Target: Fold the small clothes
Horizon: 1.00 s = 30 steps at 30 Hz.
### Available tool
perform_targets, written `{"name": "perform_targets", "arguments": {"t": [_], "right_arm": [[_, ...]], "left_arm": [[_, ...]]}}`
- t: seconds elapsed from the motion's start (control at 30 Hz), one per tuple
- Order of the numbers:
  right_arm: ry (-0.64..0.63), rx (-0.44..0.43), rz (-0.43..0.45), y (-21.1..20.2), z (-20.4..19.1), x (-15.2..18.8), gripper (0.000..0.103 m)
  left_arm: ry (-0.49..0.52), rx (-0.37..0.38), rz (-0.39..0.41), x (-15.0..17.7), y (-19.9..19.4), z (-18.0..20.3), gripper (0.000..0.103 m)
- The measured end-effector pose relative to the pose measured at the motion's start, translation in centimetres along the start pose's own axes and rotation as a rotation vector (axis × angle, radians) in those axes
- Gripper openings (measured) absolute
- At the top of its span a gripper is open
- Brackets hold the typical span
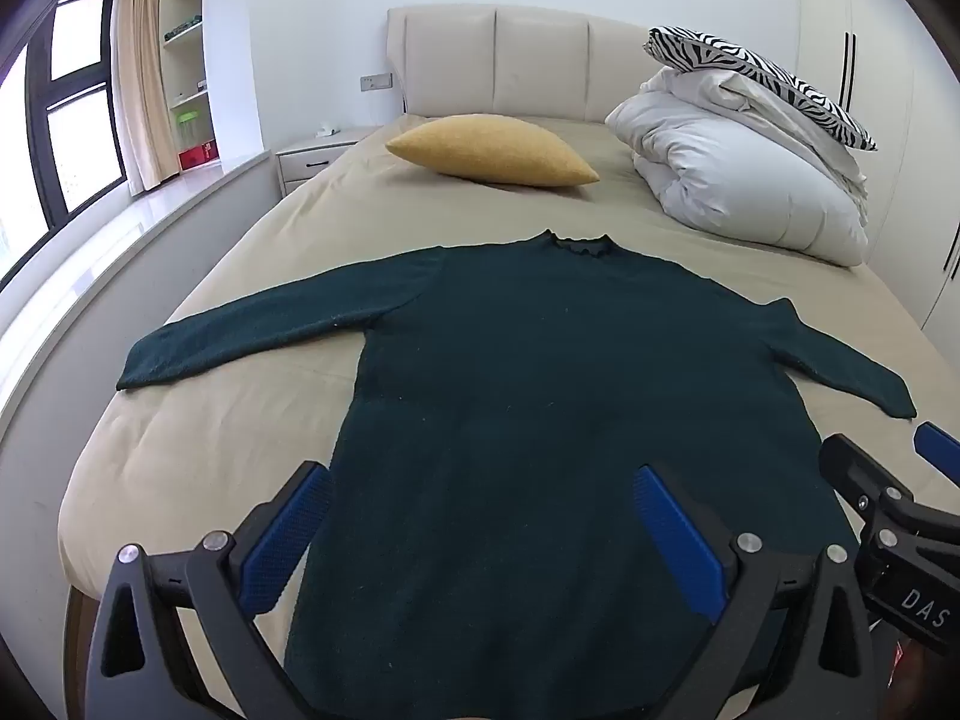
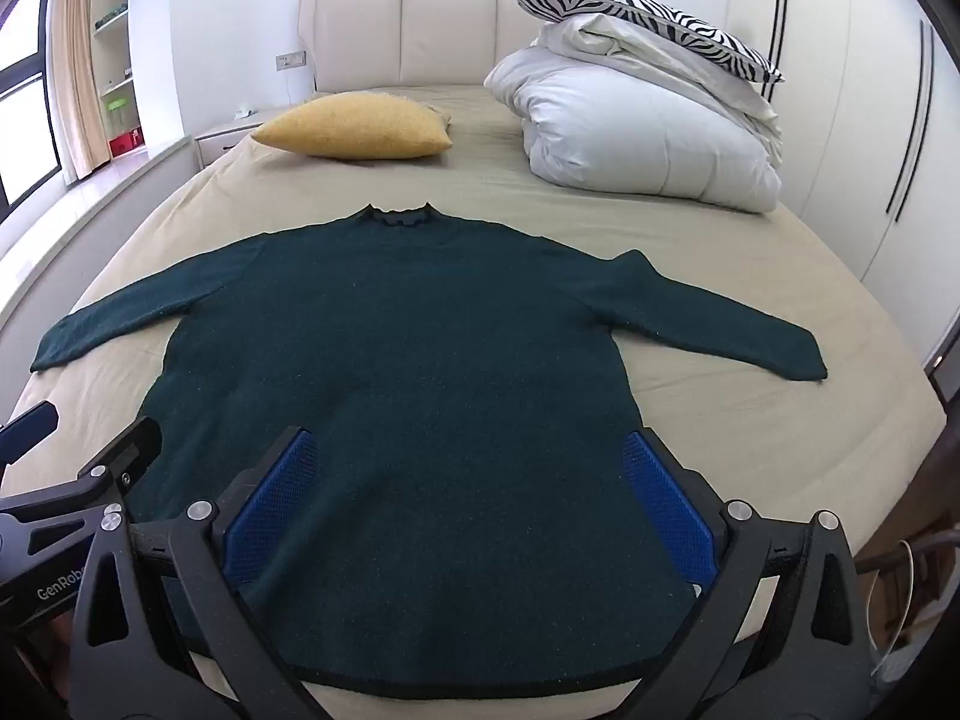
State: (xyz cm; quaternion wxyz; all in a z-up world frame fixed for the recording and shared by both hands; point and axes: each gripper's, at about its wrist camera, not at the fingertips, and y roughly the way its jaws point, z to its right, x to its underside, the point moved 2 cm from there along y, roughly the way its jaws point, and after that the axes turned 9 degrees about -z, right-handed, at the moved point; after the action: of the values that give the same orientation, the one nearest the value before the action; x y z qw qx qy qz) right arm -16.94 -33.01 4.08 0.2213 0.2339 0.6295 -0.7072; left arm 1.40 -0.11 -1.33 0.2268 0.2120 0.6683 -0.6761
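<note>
A dark green long-sleeved sweater (image 1: 540, 372) lies flat on the beige bed, collar away from me, both sleeves spread out; it also shows in the right wrist view (image 2: 408, 360). My left gripper (image 1: 480, 480) is open and empty, hovering over the sweater's lower left part. My right gripper (image 2: 465, 444) is open and empty over the lower part of the sweater, near the hem. The right gripper shows at the right edge of the left wrist view (image 1: 888, 480), and the left gripper at the left edge of the right wrist view (image 2: 78, 450).
A yellow pillow (image 1: 492, 150) lies at the head of the bed (image 1: 240, 420). A folded white duvet (image 1: 744, 180) with a zebra-print pillow (image 1: 762, 72) on it sits at the far right. A nightstand (image 1: 312, 156) and window ledge are at left, wardrobes at right.
</note>
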Motion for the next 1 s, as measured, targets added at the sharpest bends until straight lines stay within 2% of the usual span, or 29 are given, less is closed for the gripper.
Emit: {"name": "perform_targets", "arguments": {"t": [0.23, 1.0], "right_arm": [[0.002, 0.001, -0.001, 0.04, 0.19, -0.03, 0.103], [0.003, 0.000, -0.010, 0.41, -0.18, 0.48, 0.103]], "left_arm": [[0.020, -0.001, 0.009, -0.23, -0.05, 0.45, 0.103], [-0.004, 0.003, 0.007, 0.11, 0.00, 0.07, 0.103]]}}
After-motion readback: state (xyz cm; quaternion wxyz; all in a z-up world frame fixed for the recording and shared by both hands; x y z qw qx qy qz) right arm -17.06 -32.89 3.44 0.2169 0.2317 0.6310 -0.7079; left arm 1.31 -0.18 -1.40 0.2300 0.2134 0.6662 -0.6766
